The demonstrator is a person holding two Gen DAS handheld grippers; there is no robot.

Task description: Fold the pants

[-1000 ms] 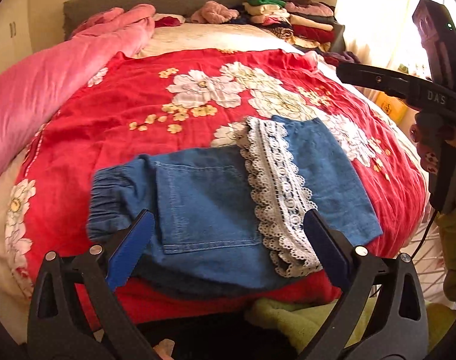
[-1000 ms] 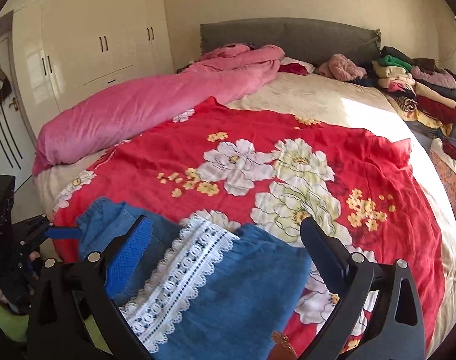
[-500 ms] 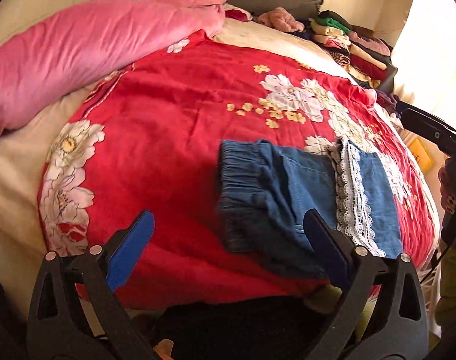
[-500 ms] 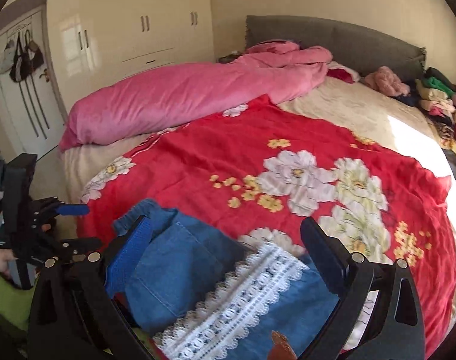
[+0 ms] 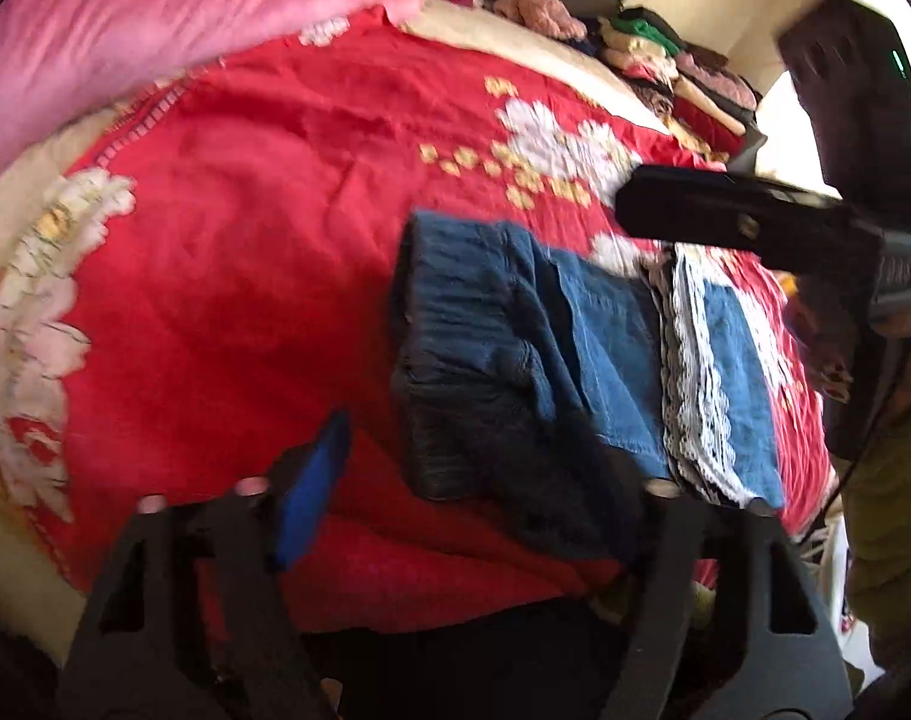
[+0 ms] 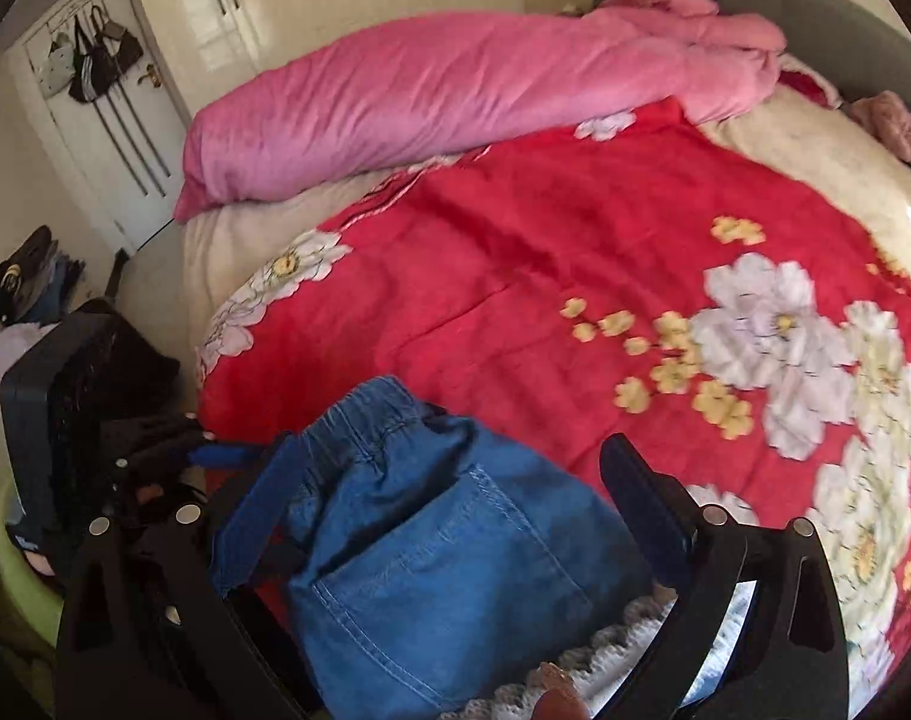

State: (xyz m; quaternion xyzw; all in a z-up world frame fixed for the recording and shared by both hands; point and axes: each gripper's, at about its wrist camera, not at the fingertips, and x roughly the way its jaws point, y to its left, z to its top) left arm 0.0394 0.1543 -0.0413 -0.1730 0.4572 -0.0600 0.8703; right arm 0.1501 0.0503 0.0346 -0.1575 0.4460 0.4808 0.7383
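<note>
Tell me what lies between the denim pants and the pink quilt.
Only bare red floral bedspread lies between the denim pants and the pink quilt; nothing else rests there, as the right wrist view shows best.

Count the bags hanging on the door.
3, all hanging on the white door at the far left of the right wrist view: a pale bag on the left, a dark striped bag in the middle, a brown bag on the right. More may hide behind them.
</note>
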